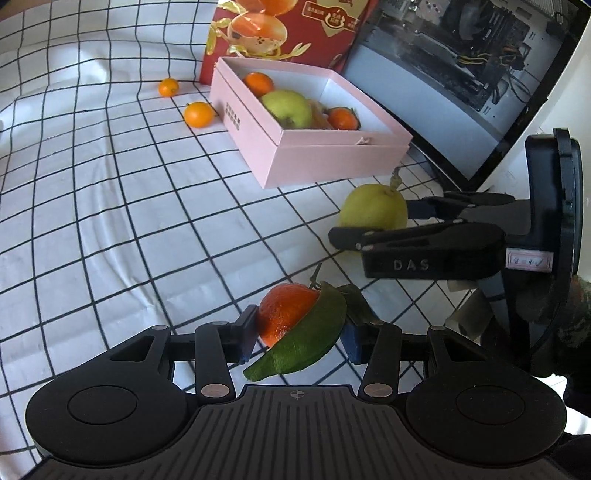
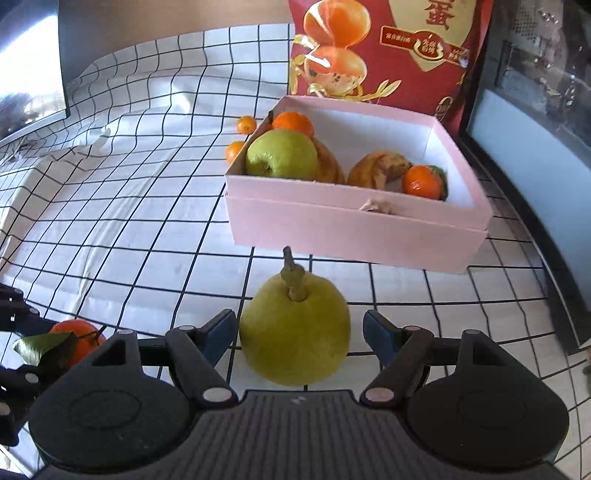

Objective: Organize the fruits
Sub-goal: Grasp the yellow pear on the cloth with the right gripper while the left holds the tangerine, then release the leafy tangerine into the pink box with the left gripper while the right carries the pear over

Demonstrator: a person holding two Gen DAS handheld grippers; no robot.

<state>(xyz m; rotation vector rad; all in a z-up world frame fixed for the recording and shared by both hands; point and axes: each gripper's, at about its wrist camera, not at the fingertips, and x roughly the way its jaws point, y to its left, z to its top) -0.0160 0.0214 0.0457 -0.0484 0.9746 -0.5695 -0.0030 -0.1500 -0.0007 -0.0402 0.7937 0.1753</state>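
Note:
A tangerine (image 1: 284, 314) with a big green leaf (image 1: 306, 343) sits between the pads of my left gripper (image 1: 301, 332), which press on it from both sides. It also shows at the lower left of the right wrist view as the tangerine (image 2: 75, 332). A yellow-green pear (image 2: 295, 332) stands stem-up on the checked cloth, between the fingers of my right gripper (image 2: 299, 332). A thin gap shows on each side, so the pads do not touch it. From the left wrist view the pear (image 1: 373, 210) and right gripper (image 1: 369, 221) lie ahead to the right.
An open pink box (image 1: 314, 162) holds a green apple (image 1: 288, 109), two tangerines and brownish fruit. Two small oranges (image 1: 199, 114) lie on the cloth left of it. A red printed bag (image 1: 280, 26) stands behind, a glass-sided computer case (image 1: 461, 74) to the right.

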